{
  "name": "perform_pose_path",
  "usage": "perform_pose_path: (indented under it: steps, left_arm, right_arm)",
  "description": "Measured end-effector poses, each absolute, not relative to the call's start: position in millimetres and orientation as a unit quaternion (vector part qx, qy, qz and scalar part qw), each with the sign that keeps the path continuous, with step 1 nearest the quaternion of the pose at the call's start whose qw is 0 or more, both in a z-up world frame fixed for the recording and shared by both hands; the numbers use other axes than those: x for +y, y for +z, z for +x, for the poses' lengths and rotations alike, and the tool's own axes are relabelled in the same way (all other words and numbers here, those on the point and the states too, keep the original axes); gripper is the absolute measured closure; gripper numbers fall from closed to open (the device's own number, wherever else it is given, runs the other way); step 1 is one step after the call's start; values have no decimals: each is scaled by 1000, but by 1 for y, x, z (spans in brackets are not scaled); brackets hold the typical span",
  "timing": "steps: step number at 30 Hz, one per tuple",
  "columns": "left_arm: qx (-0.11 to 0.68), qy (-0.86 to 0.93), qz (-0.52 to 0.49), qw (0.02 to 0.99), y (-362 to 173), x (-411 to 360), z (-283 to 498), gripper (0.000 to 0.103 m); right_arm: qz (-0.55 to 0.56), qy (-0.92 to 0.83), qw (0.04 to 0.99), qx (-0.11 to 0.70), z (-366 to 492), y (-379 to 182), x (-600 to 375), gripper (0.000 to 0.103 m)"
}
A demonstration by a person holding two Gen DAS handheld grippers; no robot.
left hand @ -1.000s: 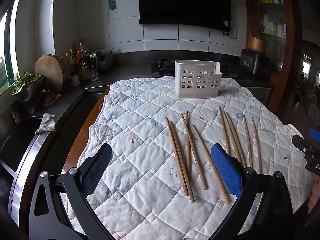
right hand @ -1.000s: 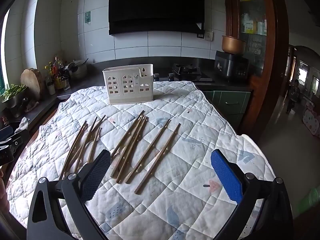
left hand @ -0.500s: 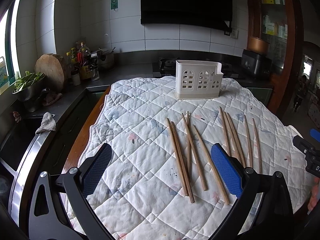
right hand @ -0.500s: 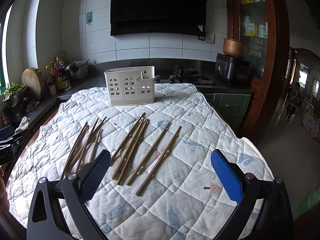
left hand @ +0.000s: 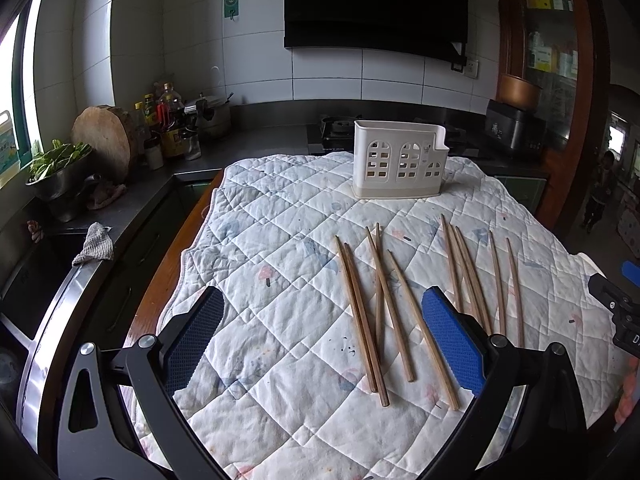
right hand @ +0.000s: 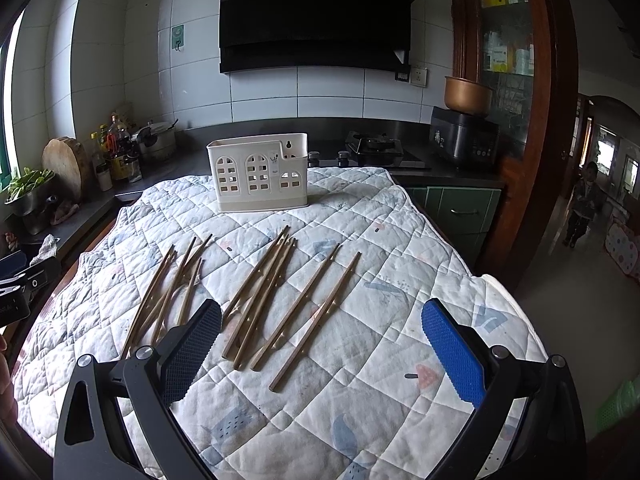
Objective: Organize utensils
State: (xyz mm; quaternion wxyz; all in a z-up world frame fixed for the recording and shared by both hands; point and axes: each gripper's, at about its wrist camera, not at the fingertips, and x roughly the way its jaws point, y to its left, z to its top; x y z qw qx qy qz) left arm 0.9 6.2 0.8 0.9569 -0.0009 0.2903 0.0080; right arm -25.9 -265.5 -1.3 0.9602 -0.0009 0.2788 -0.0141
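Thin brown wooden chopsticks [left hand: 380, 312] unmoved on quilted bench cloth [left hand: 280, 240]; white arched-cutout plastic holder [left hand: 399, 164] empty-looking. Left tongs [left hand: 320, 340], right tongs [right hand: 320, 348] still gaping, holding nothing; sorting unstarted.

White tiled wall [right hand: 328, 92] ahead of me, black range hood [right hand: 316, 16] up top. Dark countertop [left hand: 256, 140] runs along it with gas stove [right hand: 376, 148], rice cooker [right hand: 464, 140], bottles [left hand: 164, 120], round wooden chopping block [left hand: 106, 140]. Window [left hand: 24, 80] at left gives daylight. Wood-framed glass cabinet [right hand: 504, 40] at right, doorway [right hand: 600, 184] beyond it. Green drawers [right hand: 460, 208] below.
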Motion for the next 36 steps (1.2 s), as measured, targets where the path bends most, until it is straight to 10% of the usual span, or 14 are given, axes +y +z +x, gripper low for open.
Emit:
perform_pose_path:
  steps: [36]
  left_arm:
    - [303,6,-5,953,-5,4,1,5]
  right_arm:
    - [1,-13,959,282,-25,-3,-264,6]
